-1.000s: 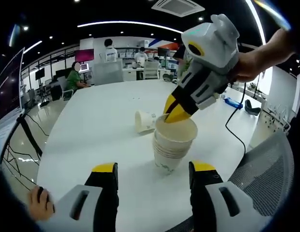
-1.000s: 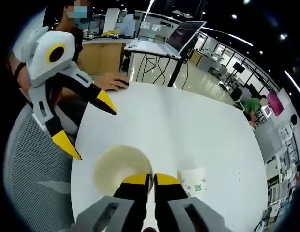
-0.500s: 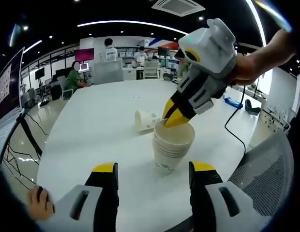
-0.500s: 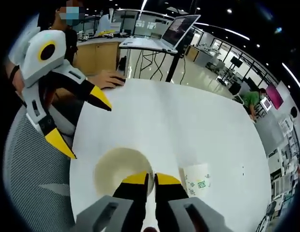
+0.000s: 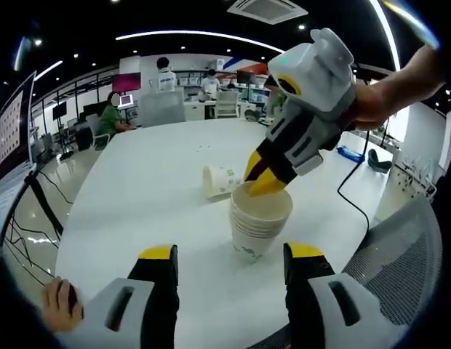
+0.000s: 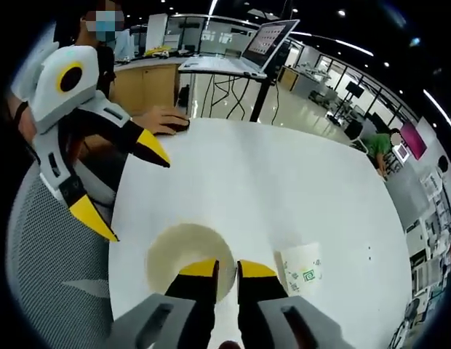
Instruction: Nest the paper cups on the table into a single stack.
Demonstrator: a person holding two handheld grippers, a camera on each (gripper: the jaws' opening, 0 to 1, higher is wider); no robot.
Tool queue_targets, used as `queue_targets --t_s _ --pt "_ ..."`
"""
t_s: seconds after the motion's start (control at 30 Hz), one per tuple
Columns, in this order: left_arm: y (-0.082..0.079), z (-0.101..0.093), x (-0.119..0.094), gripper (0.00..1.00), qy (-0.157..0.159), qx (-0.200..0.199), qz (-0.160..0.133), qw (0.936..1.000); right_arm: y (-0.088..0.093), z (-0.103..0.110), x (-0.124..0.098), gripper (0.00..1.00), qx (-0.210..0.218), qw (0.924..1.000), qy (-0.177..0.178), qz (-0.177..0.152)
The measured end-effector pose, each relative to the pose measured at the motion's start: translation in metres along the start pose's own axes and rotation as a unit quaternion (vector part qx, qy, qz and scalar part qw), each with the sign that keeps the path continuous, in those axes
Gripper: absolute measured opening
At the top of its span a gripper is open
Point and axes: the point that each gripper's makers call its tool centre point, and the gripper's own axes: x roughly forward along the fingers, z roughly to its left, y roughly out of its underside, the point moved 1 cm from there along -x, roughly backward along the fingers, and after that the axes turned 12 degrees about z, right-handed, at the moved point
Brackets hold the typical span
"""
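A stack of nested paper cups (image 5: 259,218) stands upright on the white round table (image 5: 153,189). One printed paper cup (image 5: 220,180) lies on its side just behind it. My right gripper (image 5: 263,174) reaches in from the right, with its yellow tips at the far rim of the top cup. From above, the stack (image 6: 178,254) shows its open mouth. The right gripper (image 6: 228,269) straddles its rim, slightly open. The lying cup (image 6: 302,266) sits to the right. My left gripper (image 5: 231,253) is open in front of the stack, and the left gripper (image 6: 124,185) holds nothing.
A grey mesh chair (image 5: 400,247) stands by the near table edge, the same chair (image 6: 51,254) lying under the left gripper. A person's hand (image 6: 164,120) rests at the table edge. A laptop on a stand (image 6: 265,47) and office desks lie beyond.
The top cup has sunk down into the stack under the right gripper. The right gripper's jaws have since parted a little at the rim. The left gripper has stayed put.
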Motion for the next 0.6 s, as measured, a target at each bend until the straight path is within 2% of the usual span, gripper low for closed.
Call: queue_targets --t_s 0.2,0.37,0.53,0.6 --pt "-0.001 -0.002 -0.001 0.57 0.002 0.0 -0.002 1.0 0.002 -0.004 -0.002 0.11 0.009 1.0 0.002 -0.003" --pt "-0.002 -0.002 -0.002 0.57 0.003 -0.001 -0.005 1.0 0.003 -0.004 -0.011 0.18 0.021 0.9997 0.006 -0.015" --pt "-0.001 -0.001 0.0 0.57 0.006 -0.001 -0.005 1.0 0.001 -0.012 -0.025 0.26 0.051 0.9975 0.022 -0.044" --pt "-0.001 -0.002 0.0 0.57 0.007 0.0 -0.005 1.0 0.0 -0.016 -0.038 0.28 0.079 0.9942 0.031 -0.066"
